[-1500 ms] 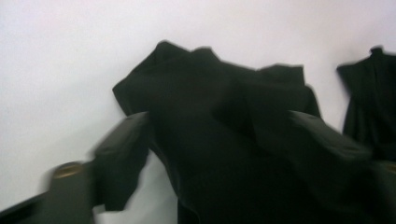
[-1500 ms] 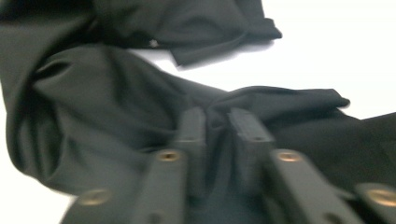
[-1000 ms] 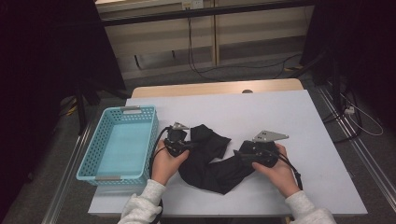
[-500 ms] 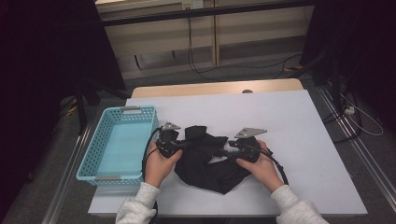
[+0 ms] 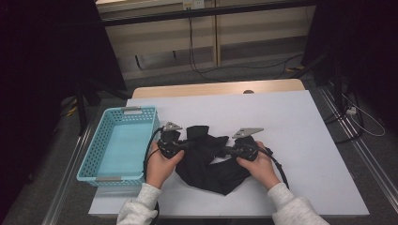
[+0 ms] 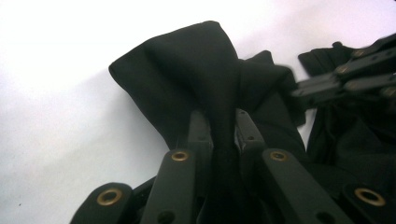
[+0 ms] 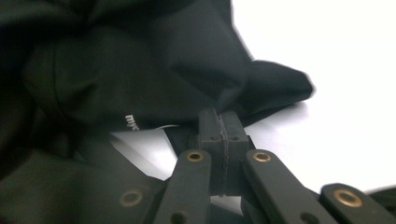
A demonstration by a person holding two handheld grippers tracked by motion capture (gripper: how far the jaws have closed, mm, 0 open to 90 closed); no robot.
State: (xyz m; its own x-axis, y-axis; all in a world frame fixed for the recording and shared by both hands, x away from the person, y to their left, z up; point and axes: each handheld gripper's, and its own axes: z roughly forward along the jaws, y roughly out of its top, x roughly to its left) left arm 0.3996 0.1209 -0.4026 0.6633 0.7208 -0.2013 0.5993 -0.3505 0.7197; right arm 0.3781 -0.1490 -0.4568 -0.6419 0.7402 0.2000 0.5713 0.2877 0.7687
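With both grippers pinching the crumpled black fabric garment [image 5: 211,161] on the white bench [image 5: 300,140], the step reads as a fold or gather, so best keep both grips firm, lift evenly and avoid dragging cloth off the front edge. The left gripper [image 5: 180,146] has its jaws clamped on an upstanding fold at the cloth's left side, fabric bunched between the pads. The right gripper [image 5: 225,151] has just closed its jaws, pressed together on a thin edge of cloth. The garment lies mid-bench, just right of the light blue perforated plastic basket [image 5: 91,157].
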